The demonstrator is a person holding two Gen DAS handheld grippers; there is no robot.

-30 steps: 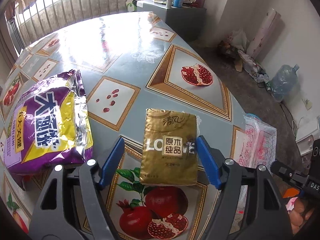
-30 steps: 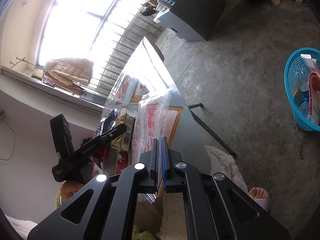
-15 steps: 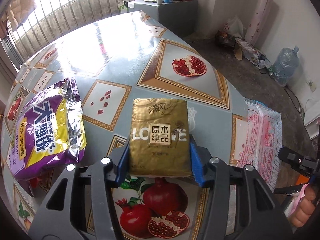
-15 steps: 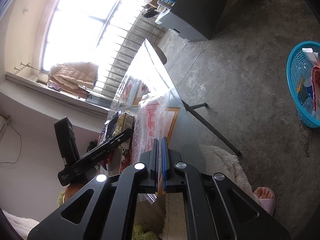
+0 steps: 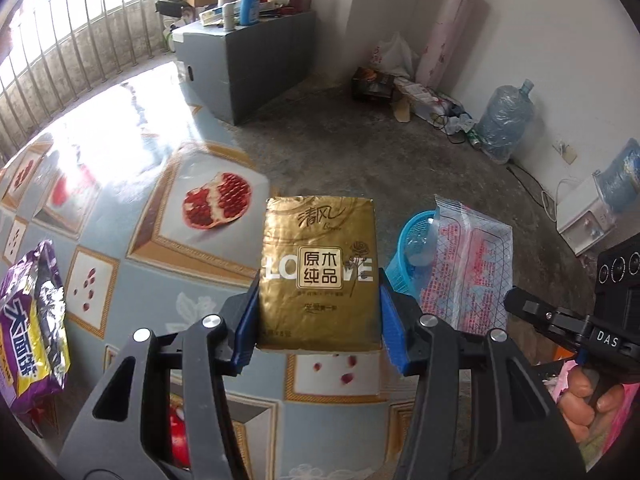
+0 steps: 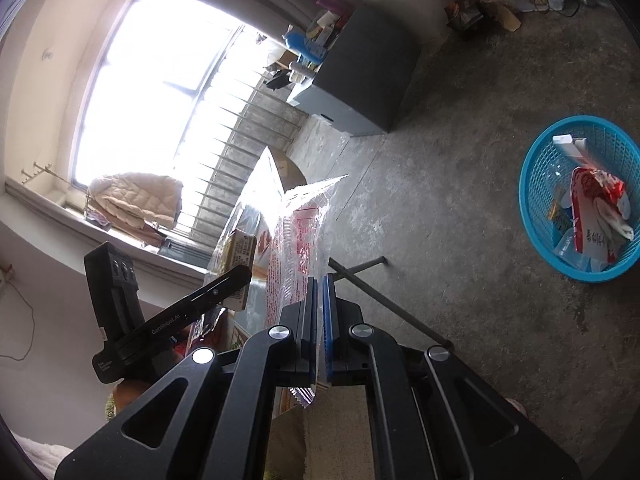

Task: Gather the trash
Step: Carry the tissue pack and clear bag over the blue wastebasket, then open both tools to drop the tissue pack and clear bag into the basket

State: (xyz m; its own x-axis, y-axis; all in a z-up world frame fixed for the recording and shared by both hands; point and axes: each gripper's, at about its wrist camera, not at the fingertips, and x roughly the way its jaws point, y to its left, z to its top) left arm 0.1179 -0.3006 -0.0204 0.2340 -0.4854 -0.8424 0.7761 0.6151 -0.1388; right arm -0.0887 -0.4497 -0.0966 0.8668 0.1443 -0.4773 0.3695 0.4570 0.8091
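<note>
A gold tissue pack [image 5: 318, 272] hangs above the table edge, clamped on both sides by my left gripper [image 5: 318, 324]. A clear plastic wrapper with red print [image 5: 466, 264] is pinched flat in my right gripper [image 6: 319, 320], which is shut on it; the same wrapper [image 6: 300, 240] stands up from the blue pads in the right wrist view. The gold pack [image 6: 236, 256] and the left gripper's finger [image 6: 180, 316] show at the left there. A blue trash basket [image 6: 536, 168] with several wrappers stands on the floor to the right. Part of this basket [image 5: 404, 256] shows behind the gold pack.
A purple snack bag [image 5: 32, 332] lies on the pomegranate-print table [image 5: 120, 208] at the left. A grey cabinet [image 5: 244, 68], a water jug [image 5: 504, 120] and floor clutter line the far wall. A hand [image 5: 588, 404] grips the right tool.
The left gripper closed on the gold pack, lifted it off the table and swung right toward the floor basket. The right gripper moved with the wrapper still held; the basket shows more fully.
</note>
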